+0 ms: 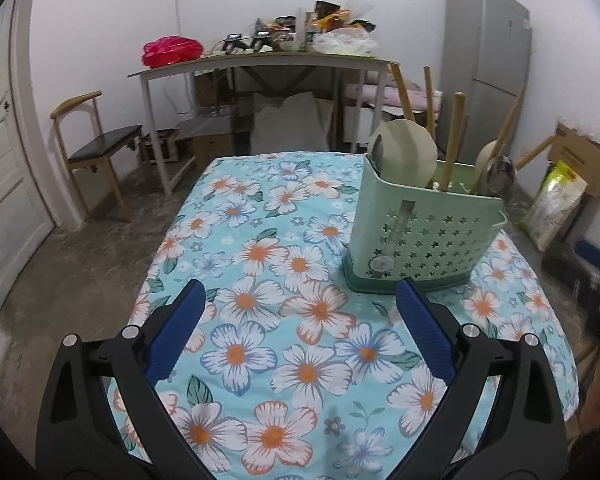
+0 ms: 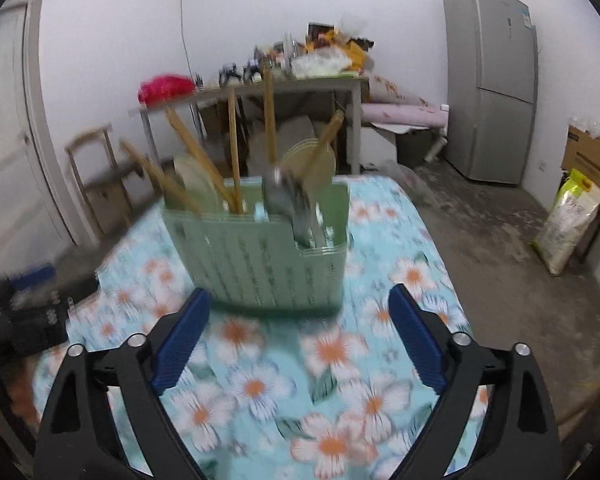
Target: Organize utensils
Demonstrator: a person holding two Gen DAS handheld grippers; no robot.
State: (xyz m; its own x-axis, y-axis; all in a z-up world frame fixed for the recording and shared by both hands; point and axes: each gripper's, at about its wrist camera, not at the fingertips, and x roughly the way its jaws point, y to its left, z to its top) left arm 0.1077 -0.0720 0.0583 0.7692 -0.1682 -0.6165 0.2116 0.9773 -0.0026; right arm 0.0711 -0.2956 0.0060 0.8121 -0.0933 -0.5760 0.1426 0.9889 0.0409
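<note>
Both grippers, left gripper [image 1: 300, 292] and right gripper [image 2: 300, 296], angle downward, jaws spread and empty, toward the green utensil caddy [image 2: 260, 264] (right view blurred, apparently mid-motion).

Matt green plastic holder [image 1: 424, 236] pierced with star holes, wooden handles [image 1: 452, 140] standing in holder, glossy metal ladle [image 2: 286, 196] inside holder, printed floral cloth [image 1: 284, 320] under holder, ribbed blue plastic pads [image 1: 424, 328]

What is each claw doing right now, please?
Left claw: open, holding nothing.
Right claw: open, holding nothing; the green utensil caddy stands just beyond it.
</note>
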